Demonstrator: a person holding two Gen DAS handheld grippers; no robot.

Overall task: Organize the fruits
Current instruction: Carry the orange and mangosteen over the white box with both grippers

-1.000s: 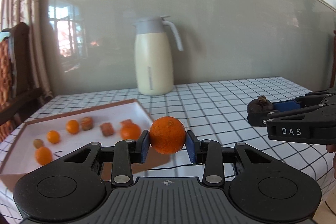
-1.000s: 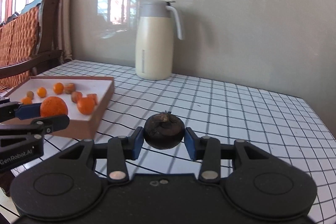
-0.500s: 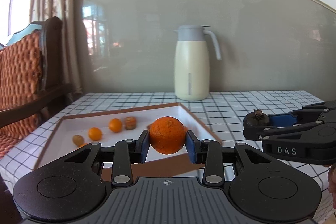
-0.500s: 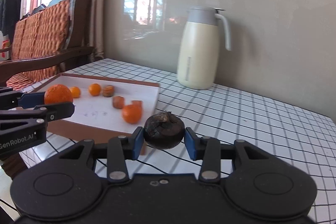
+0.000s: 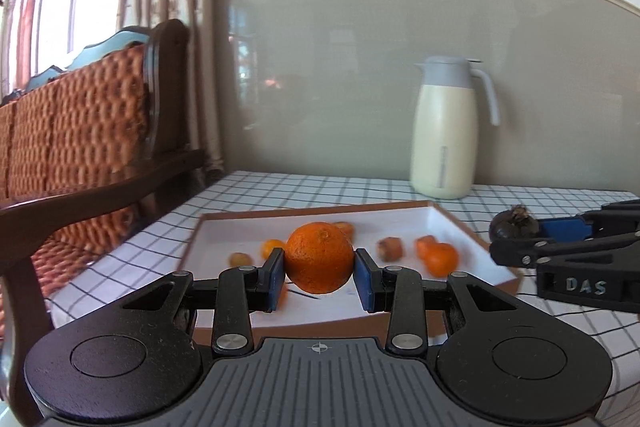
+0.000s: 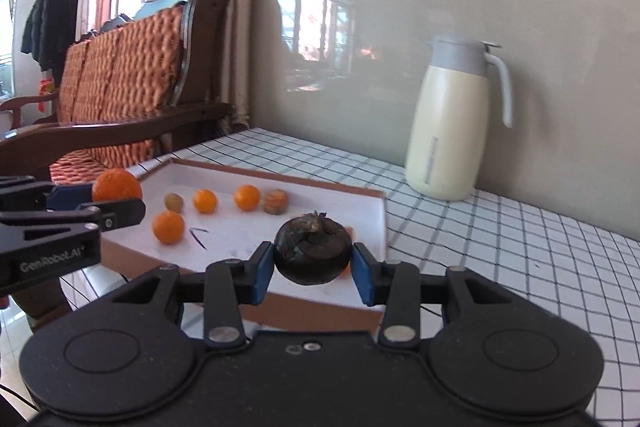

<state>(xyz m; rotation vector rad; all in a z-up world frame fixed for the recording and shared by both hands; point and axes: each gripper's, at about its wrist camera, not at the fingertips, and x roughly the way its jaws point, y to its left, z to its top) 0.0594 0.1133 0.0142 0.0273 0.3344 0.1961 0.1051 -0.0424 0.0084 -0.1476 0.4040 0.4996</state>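
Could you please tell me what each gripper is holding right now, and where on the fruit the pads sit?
Left gripper clamps the orange at its sides; right gripper clamps the dark fruit likewise.

small fruits [image 5: 436,257] in tray blurred, kinds unclear, jug [image 6: 448,123] smeared

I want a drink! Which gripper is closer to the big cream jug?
Right. The right gripper, holding a dark fruit, is on the jug's side; the left gripper with the orange is farther over.
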